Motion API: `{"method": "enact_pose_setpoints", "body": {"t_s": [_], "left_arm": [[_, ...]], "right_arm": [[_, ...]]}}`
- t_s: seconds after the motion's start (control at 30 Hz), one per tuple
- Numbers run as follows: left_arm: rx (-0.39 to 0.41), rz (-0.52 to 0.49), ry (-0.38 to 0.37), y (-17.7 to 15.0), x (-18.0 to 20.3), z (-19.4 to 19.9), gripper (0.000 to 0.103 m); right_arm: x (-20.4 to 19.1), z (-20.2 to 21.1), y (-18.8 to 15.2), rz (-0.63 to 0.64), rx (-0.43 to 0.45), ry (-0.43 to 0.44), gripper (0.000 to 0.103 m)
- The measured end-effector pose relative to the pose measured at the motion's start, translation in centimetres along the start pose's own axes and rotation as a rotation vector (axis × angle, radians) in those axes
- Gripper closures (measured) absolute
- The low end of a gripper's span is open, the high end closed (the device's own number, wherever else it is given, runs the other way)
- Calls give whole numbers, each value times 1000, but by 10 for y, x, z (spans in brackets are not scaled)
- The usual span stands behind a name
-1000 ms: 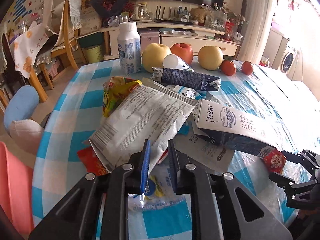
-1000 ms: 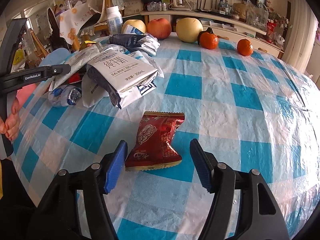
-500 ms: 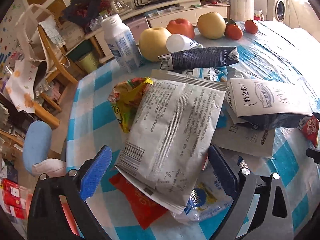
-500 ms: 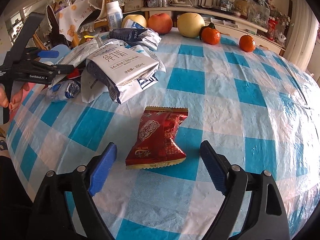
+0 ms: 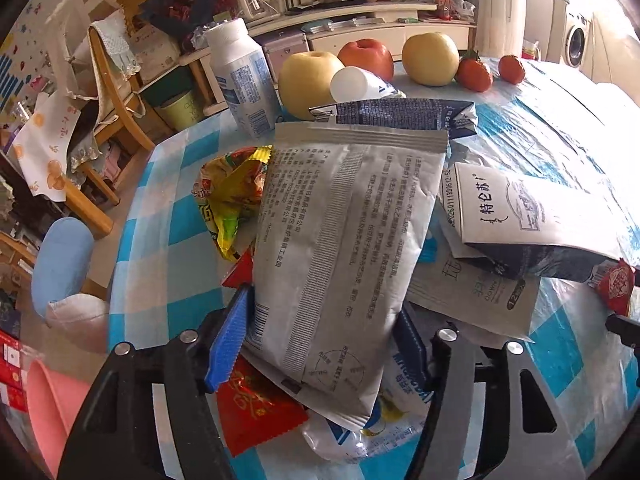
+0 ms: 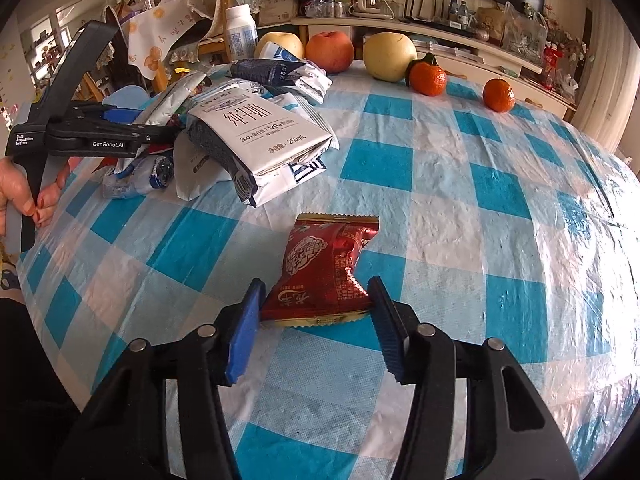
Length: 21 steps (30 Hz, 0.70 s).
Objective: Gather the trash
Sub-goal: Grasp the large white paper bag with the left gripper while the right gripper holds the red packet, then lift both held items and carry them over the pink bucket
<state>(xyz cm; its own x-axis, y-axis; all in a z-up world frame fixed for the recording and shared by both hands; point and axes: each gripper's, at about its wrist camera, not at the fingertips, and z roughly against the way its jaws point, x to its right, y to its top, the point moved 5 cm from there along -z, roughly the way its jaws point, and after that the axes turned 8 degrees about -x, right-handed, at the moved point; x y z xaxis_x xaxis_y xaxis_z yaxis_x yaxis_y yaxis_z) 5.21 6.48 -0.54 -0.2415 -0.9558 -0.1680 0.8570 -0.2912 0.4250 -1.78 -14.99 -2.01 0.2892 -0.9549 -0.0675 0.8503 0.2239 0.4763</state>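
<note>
A large silver snack bag (image 5: 340,248) tops a pile of trash on the blue checked table (image 5: 168,280). My left gripper (image 5: 320,344) is open, its jaws on either side of the bag's near end. It also shows in the right wrist view (image 6: 120,128) at the pile. A red candy wrapper (image 6: 324,268) lies alone on the table. My right gripper (image 6: 312,328) is open around the wrapper's near end, pads close to its edges. The wrapper also shows in the left wrist view (image 5: 614,284).
The pile holds a milk carton (image 6: 260,136), a dark carton (image 5: 400,114), a yellow wrapper (image 5: 232,196), a red wrapper (image 5: 252,404) and a crushed bottle (image 6: 136,180). A white bottle (image 5: 244,80), apples (image 6: 330,50) and tangerines (image 6: 498,94) stand at the far edge.
My left gripper opened wide, then moved in around the silver bag's near end. My right gripper opened a little, then advanced and narrowed around the red wrapper.
</note>
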Motion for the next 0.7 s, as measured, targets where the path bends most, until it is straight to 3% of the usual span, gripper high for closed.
{"method": "enact_pose_setpoints", "body": {"t_s": [0.23,0.7], "left_arm": [[60,142,-73,-19,-3,16,54],[193,301,-195,-54,-33,54,62]], "right_arm": [[-1,2,-4,8,3,9,50],[-7,18,-4,5,60,15,50]]}}
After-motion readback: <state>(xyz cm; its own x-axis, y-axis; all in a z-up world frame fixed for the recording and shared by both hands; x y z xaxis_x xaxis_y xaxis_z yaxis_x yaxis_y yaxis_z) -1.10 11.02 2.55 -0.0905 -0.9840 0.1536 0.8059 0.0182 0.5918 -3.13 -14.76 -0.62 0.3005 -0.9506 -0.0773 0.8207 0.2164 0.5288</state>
